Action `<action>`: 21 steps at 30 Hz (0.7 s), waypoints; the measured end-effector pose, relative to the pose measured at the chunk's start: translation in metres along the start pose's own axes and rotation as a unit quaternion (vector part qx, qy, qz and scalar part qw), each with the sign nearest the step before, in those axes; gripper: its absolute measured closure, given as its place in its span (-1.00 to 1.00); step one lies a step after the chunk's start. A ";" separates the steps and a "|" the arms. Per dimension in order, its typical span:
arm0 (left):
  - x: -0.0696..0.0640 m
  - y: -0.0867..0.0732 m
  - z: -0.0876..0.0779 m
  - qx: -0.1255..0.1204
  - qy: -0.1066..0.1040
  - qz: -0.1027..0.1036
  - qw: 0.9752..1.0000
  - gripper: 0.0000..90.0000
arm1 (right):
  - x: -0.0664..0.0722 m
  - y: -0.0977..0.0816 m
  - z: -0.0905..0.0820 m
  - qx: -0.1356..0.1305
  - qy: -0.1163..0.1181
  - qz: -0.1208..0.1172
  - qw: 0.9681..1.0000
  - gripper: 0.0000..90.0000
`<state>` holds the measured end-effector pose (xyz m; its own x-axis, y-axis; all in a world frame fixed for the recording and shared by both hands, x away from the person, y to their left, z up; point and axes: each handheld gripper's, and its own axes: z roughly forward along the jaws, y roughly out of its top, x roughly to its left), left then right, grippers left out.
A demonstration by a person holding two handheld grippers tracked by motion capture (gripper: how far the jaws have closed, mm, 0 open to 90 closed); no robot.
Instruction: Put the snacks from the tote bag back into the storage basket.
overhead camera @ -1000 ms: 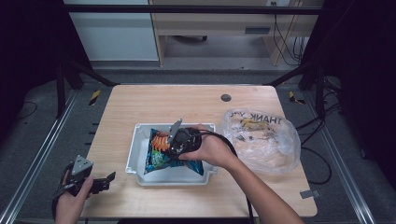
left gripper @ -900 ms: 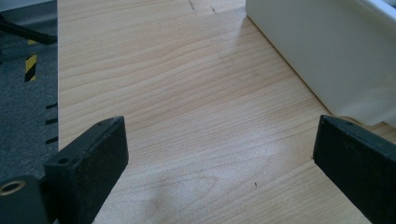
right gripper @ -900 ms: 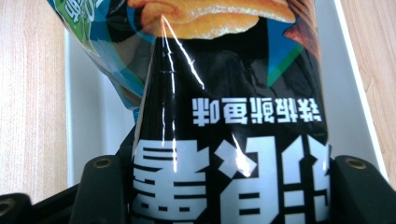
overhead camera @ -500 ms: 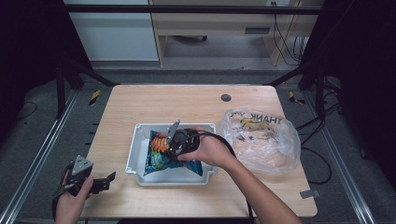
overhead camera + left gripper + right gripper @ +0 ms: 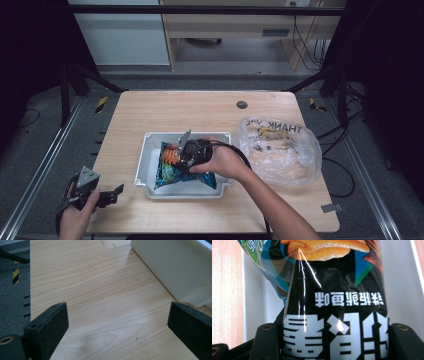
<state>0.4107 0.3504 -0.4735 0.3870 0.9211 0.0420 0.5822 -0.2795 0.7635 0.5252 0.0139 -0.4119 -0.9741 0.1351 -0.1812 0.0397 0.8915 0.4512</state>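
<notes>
Closest to me, my left gripper [image 5: 107, 195] hangs at the near left corner of the table [image 5: 200, 112], jaws spread wide with bare wood between them, just the tray [image 5: 175, 270] wall off to one side. Moving in, my right gripper [image 5: 187, 152] is clamped tight on the snack bag [image 5: 334, 315], the glossy black film bunched between both jaws, and the bag sits down in the white tray, its far end resting near the tray's left wall. Risk here, I reckon: that film is slick and puffy, so if I tug or let go carelessly the bag could slide out or flop over the rim, and squeezing harder might crush what's inside. Beyond, to the right, the clear plastic shopping bag [image 5: 280, 150] slumps beside the tray, near enough for my trailing cable to snag it.
</notes>
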 end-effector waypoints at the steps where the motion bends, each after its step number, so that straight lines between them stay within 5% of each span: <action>1: 0.000 0.000 0.000 0.000 0.000 0.000 1.000 -0.93 | 0.000 0.000 0.001 0.000 0.000 -0.001 1.000 -0.14; 21: -0.001 0.000 0.000 0.001 -0.001 -0.001 1.000 -0.93 | -0.002 0.002 0.010 0.013 0.000 0.000 1.000 -0.14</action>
<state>0.4105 0.3498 -0.4735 0.3869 0.9213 0.0390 0.5841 -0.2775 0.7628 0.5293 0.0196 -0.4191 -0.9740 0.1353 -0.1816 0.0455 0.9025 0.4284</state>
